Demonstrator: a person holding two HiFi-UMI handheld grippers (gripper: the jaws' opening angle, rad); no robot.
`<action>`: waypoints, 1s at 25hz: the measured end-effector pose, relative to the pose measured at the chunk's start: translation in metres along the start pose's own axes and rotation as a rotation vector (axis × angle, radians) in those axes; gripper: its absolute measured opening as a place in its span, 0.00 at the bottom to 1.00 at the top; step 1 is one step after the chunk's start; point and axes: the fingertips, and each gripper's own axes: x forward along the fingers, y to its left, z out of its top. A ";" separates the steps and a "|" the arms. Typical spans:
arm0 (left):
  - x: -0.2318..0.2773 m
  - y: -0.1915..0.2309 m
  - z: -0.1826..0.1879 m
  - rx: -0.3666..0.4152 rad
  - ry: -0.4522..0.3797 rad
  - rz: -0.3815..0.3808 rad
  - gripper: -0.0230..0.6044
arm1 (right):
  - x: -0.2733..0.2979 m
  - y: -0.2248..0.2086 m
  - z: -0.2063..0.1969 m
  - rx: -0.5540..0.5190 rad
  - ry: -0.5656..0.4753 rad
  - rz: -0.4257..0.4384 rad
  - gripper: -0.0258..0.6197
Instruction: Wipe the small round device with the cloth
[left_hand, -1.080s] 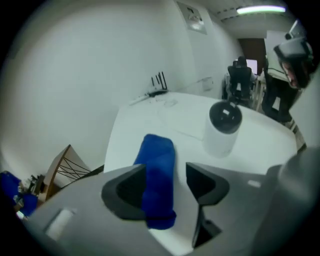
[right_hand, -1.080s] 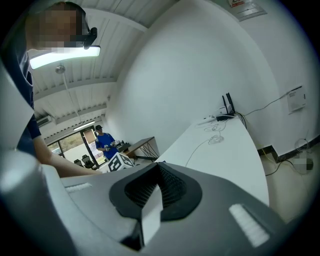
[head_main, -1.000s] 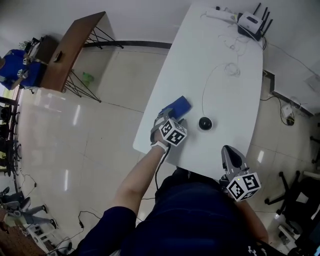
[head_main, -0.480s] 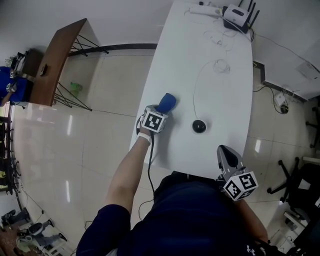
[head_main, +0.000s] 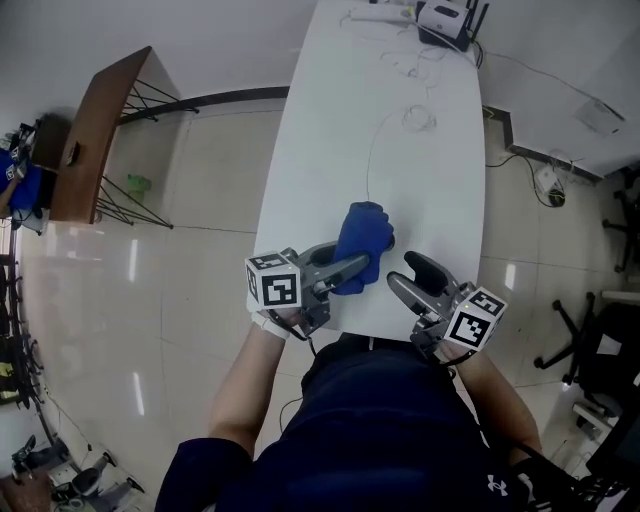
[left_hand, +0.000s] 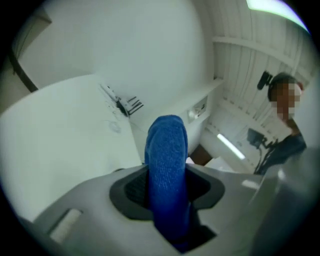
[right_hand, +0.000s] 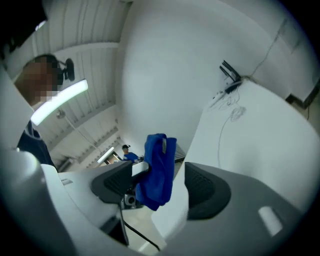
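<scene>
The left tongs (head_main: 352, 268) have just been closing & now pinch the fuzzy blue cloth (head_main: 362, 238), held up at lower mid of the head view over the long white table (head_main: 430, 200). The right tongs (head_main: 412, 278), lower right, have just been opening wide, nothing in them; the small round device is hidden

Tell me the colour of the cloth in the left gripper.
The cloth is blue; the left gripper view shows it best.
</scene>
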 end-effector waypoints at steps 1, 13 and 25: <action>0.003 -0.017 -0.001 -0.033 -0.009 -0.070 0.30 | 0.005 0.003 0.000 0.069 -0.002 0.059 0.60; 0.030 -0.054 -0.036 -0.286 -0.034 -0.265 0.31 | -0.001 0.007 0.000 0.305 -0.097 0.199 0.37; 0.012 0.026 -0.038 0.023 -0.077 0.289 0.39 | -0.019 -0.068 0.019 -0.083 0.011 -0.178 0.26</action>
